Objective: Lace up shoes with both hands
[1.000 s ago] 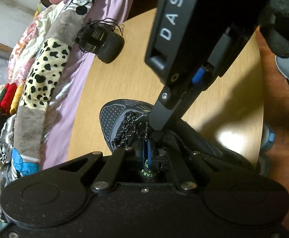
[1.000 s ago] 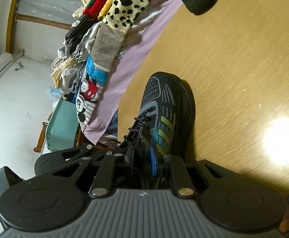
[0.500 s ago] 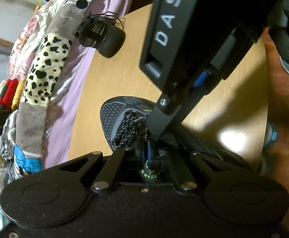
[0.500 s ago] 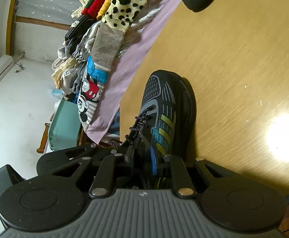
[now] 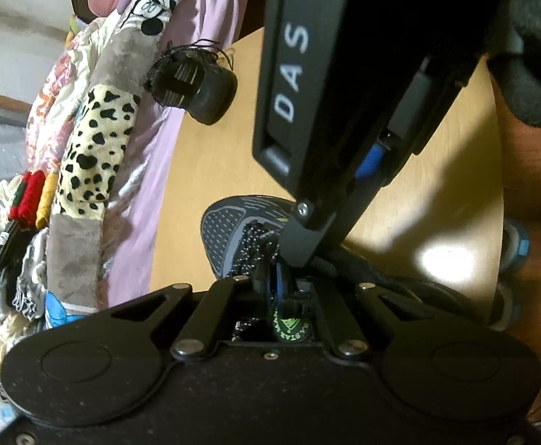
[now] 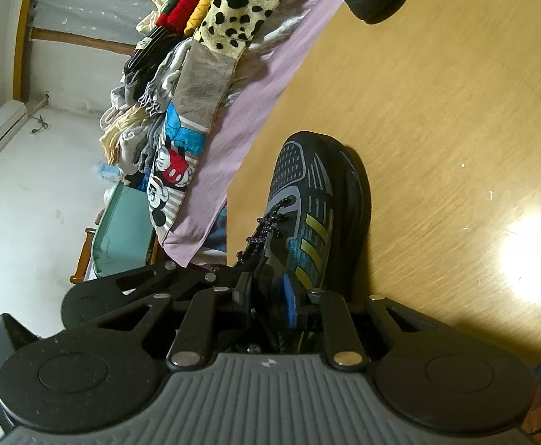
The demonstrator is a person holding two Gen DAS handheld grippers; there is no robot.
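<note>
Two shoes, two tools, one table.

Near shoe (image 6: 318,200), dark with yellow stripes, lies on the wooden table (image 6: 437,111) just before both tools; second shoe (image 5: 200,89) sits at the far edge, cut off in the right view. Left tool (image 5: 279,282): clenched, what it pinches is hidden behind the right tool's body. Right tool (image 6: 270,296): jaws opening, black speckled lace (image 6: 266,230) running between them. One heap of clothes (image 6: 196,85) alongside. Heel of near shoe hidden.
</note>
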